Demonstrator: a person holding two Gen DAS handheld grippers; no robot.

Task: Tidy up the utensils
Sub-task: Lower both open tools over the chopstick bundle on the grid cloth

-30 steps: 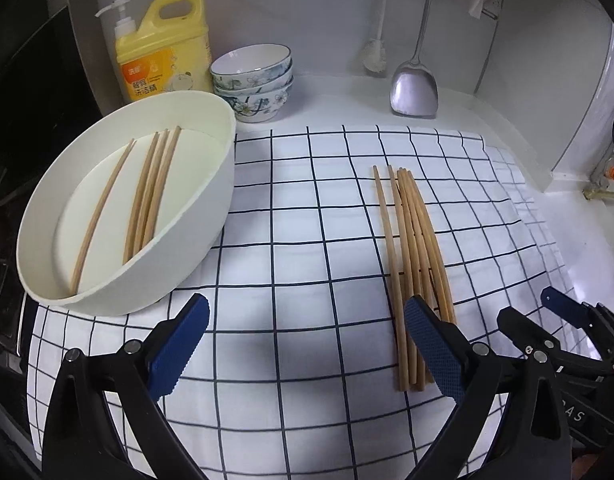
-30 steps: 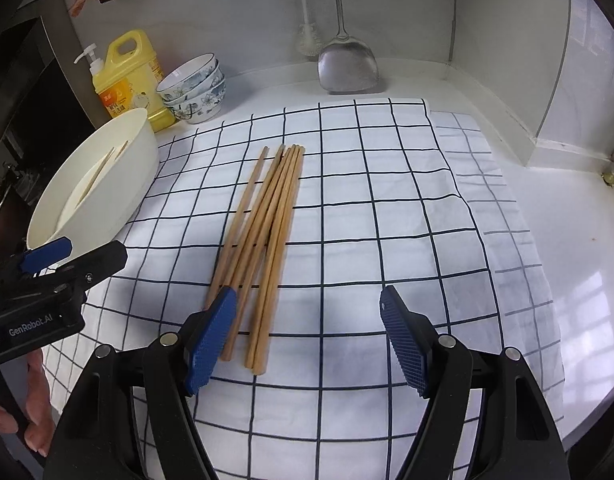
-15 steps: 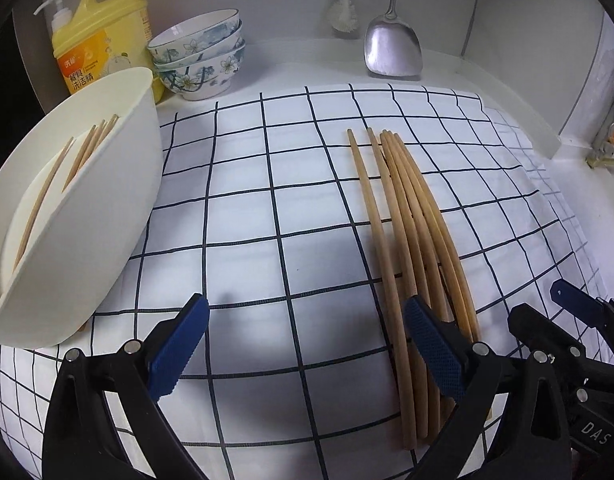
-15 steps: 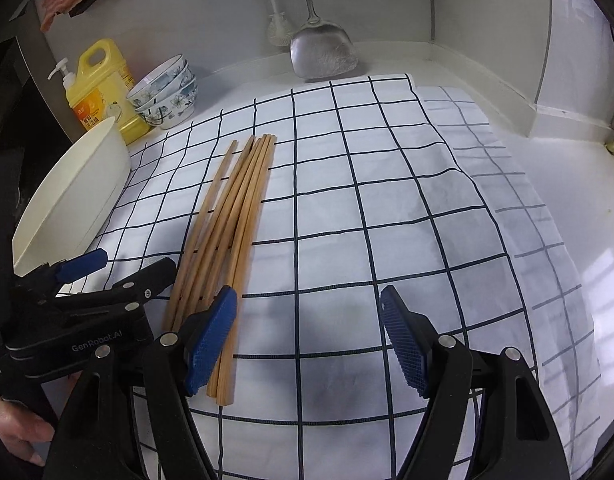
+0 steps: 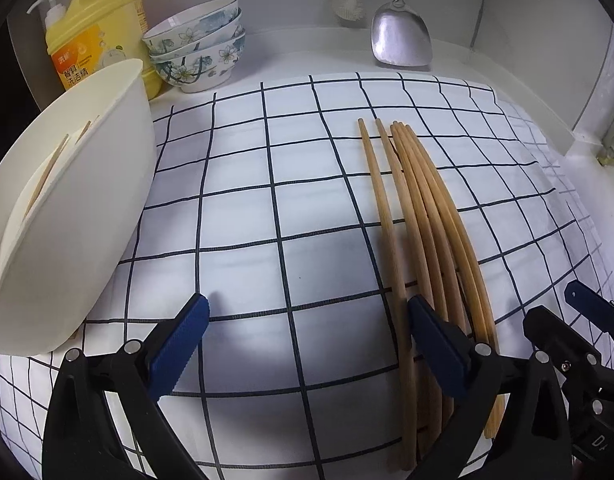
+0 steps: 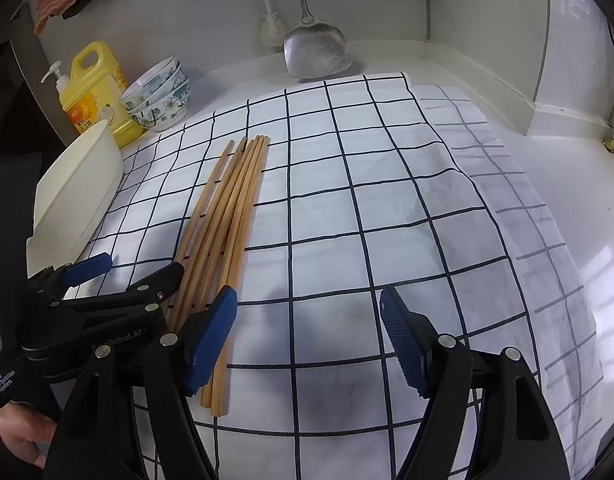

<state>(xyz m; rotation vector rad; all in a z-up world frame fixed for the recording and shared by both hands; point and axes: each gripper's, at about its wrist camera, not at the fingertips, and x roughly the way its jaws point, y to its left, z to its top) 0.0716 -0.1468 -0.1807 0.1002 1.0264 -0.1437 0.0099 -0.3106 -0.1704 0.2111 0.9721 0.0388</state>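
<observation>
Both blue-padded claws hang wide and empty over the black-and-white checked cloth on the counter. The bundle of light wooden chopsticks lies on it, its near ends at the left claw's right pad and the right claw's left pad. Best to straddle one pair only, low at the near ends, before carrying it to the white oval plastic tub alongside

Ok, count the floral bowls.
3 bowls, nested in one stack behind the checked cloth, beside the yellow bottle. Another could hide inside the stack.
</observation>
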